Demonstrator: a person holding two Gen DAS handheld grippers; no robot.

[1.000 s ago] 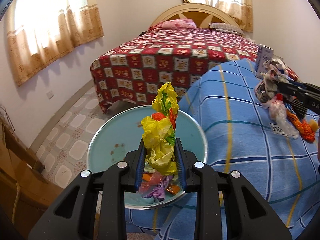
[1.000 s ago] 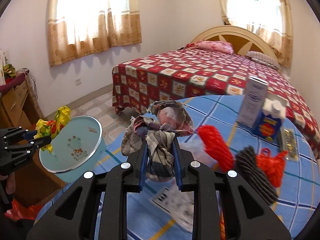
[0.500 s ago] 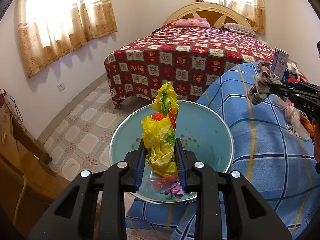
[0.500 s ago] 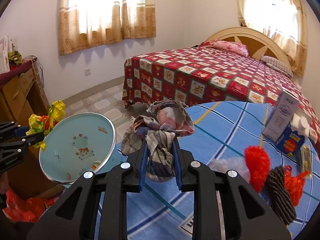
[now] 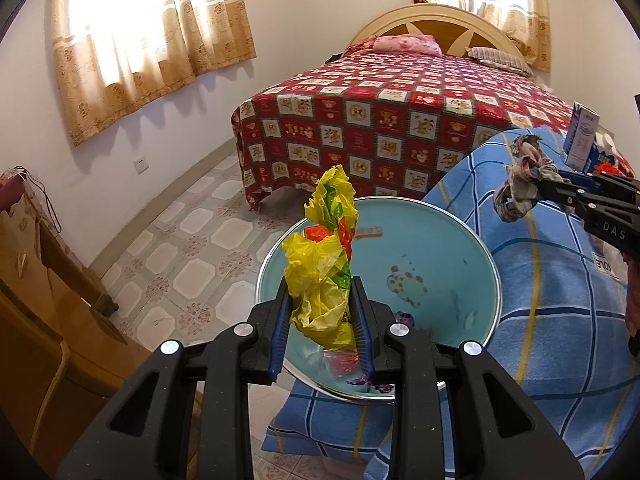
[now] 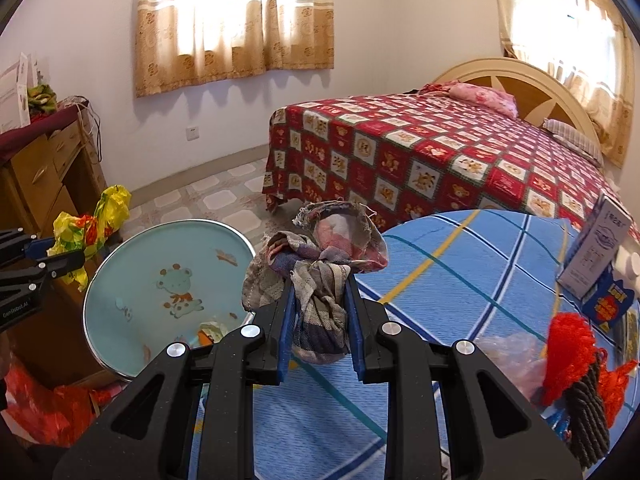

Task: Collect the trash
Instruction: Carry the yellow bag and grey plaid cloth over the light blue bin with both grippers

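I am clamping the yellow wrapper in my left claw, swinging nearer over the basin ahead; my right claw, pinching the rag, is closing in beside it, so both drops look close.

My left gripper is matte black plastic: two angular arms with triangular cut-outs, four round silver screws across them, and ribbed blue pads lining the fingers. My right gripper is built the same. White lettering marks the outer side of each body.
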